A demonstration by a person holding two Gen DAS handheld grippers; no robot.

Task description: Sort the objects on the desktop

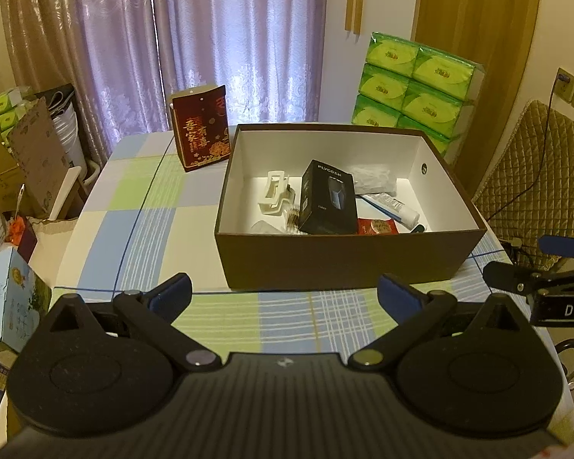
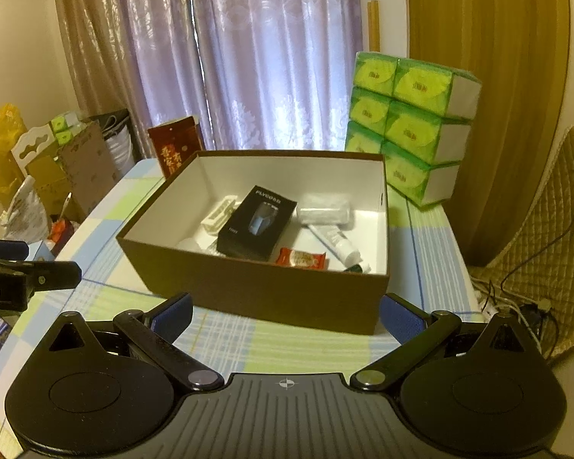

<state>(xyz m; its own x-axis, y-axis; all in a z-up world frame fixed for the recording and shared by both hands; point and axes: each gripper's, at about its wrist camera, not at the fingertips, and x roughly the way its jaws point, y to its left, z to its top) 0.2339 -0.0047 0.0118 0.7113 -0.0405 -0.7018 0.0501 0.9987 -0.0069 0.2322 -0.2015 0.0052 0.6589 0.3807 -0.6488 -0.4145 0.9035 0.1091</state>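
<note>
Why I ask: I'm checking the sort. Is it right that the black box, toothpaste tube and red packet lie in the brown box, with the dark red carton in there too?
Not quite. The dark red carton stands on the tablecloth outside the brown box, as the left wrist view shows. The black box, toothpaste tube and red packet are inside.

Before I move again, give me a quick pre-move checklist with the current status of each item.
1. Left gripper open, empty: ok.
2. Right gripper open, empty: ok.
3. Brown box open-topped, unobstructed from above: ok.
4. Black carton, tube, red packet inside the brown box: ok.
5. Red gift box standing outside on the table: not ok.
6. Whether tissue packs need sorting: cannot tell.
</note>
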